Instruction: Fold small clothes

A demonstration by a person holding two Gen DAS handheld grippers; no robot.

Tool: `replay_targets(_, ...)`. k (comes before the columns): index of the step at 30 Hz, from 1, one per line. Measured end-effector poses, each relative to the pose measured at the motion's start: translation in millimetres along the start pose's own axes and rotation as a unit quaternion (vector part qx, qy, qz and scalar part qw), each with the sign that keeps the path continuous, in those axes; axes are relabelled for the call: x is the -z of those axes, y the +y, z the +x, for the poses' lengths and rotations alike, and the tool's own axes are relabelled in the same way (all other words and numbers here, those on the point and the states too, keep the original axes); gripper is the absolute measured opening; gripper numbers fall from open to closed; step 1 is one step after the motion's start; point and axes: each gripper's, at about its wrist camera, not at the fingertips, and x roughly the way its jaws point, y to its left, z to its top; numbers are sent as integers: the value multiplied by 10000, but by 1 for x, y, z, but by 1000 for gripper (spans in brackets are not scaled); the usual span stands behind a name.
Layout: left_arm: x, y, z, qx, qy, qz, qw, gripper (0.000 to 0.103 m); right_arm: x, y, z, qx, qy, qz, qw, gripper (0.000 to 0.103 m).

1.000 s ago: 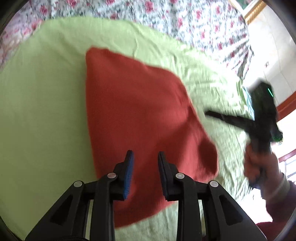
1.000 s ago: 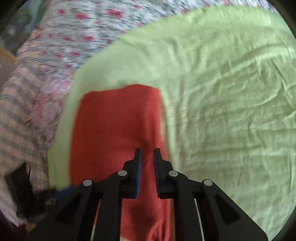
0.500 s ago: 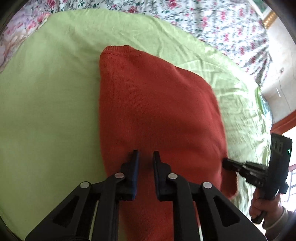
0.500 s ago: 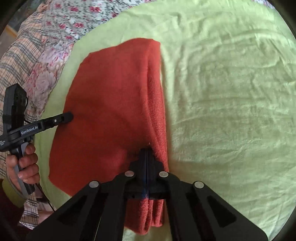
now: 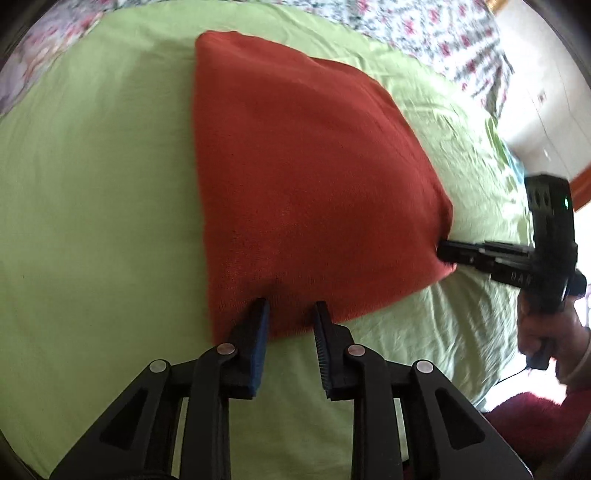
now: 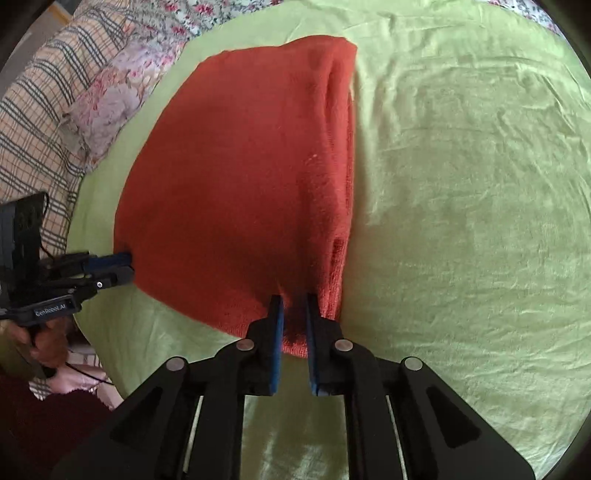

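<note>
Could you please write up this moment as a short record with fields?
surface: green sheet on a bed
garment: red knit garment, folded, lying flat
left gripper: at the garment's near edge, cloth between the fingers, jaws opening
right gripper: at the near corner, cloth between the fingers, jaws opening
background: floral bedding, plaid cloth
</note>
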Motion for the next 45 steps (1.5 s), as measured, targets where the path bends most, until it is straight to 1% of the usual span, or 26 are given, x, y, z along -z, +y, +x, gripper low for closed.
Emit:
replay_targets(3, 4, -3, -3, -64, -26, 18, 10000, 26, -1, 5, -3, 124, -1, -118, 9999, 12)
replay_targets(6, 3, -1, -3, -133, 1, 20, 9999, 26, 0, 3, -6, 96, -22, -58, 9999, 12)
replay_targets(8, 3, -6, -5, -168, 29, -39, 9998, 29, 0, -4, -8, 89, -36, 7, 10000, 13)
replay_targets(9, 4, -7, -8, -184, 22, -53, 9998, 33, 3, -7, -10, 104, -38, 16, 9999, 13)
replay_targets(10, 7, -9, -14, -242, -14, -56, 9997, 39, 2, -4, -12, 139, -38, 9, 9999, 13)
replay_targets(11, 9, -12, -18, -320, -48, -58, 9995, 41, 3, -2, -15, 194, -34, -8, 9998, 15)
replay_targets(13, 16, -16, -28, -500, -128, -48, 9987, 49, 6, -3, -22, 417, 25, 24, 9991, 31)
replay_targets(14, 20, -17, -34, -610, -183, -44, 9980, 51, 9, -5, -26, 458, 29, 86, 9989, 33)
replay_targets(15, 23, -19, -39, -702, -232, -42, 9973, 57, 11, -6, -31, 423, 0, 179, 9989, 33)
replay_targets(17, 29, -25, -48, -950, -345, 42, 9949, 59, 18, -7, -42, 339, -83, 294, 9990, 34)
replay_targets(20, 36, -35, -60, -1366, -459, 254, 9892, 66, 24, -2, -59, 301, -267, 308, 9987, 45)
replay_targets(22, 38, -42, -67, -1630, -577, 415, 9841, 72, 25, 6, -70, 258, -417, 227, 9985, 59)
replay_targets(23, 39, -45, -70, -1704, -624, 470, 9823, 73, 25, 11, -75, 262, -504, 128, 9983, 62)
replay_targets(25, 40, -51, -75, -1838, -708, 577, 9787, 75, 23, 26, -83, 281, -676, -136, 9972, 76)
replay_targets(26, 41, -55, -77, -1942, -750, 626, 9761, 76, 22, 32, -86, 296, -730, -269, 9965, 80)
replay_targets(27, 41, -57, -77, -2019, -766, 663, 9742, 80, 21, 39, -88, 307, -772, -427, 9956, 82)
replay_targets(28, 42, -60, -77, -2095, -760, 700, 9723, 81, 20, 43, -89, 300, -778, -531, 9951, 82)
replay_targets(32, 45, -70, -77, -2379, -696, 807, 9654, 82, 17, 53, -87, 325, -673, -807, 9939, 83)
replay_targets(38, 47, -73, -80, -2495, -734, 701, 9630, 83, 13, 48, -80, 339, -552, -947, 9934, 87)
replay_targets(40, 40, -68, -76, -2486, -727, 654, 9637, 83, 11, 47, -72, 379, -506, -900, 9939, 87)
replay_targets(43, 24, -59, -75, -2380, -845, 664, 9653, 83, 6, 44, -65, 391, -523, -697, 9954, 87)
replay_targets(45, 11, -52, -74, -2240, -832, 625, 9690, 83, 0, 45, -62, 387, -605, -569, 9958, 87)
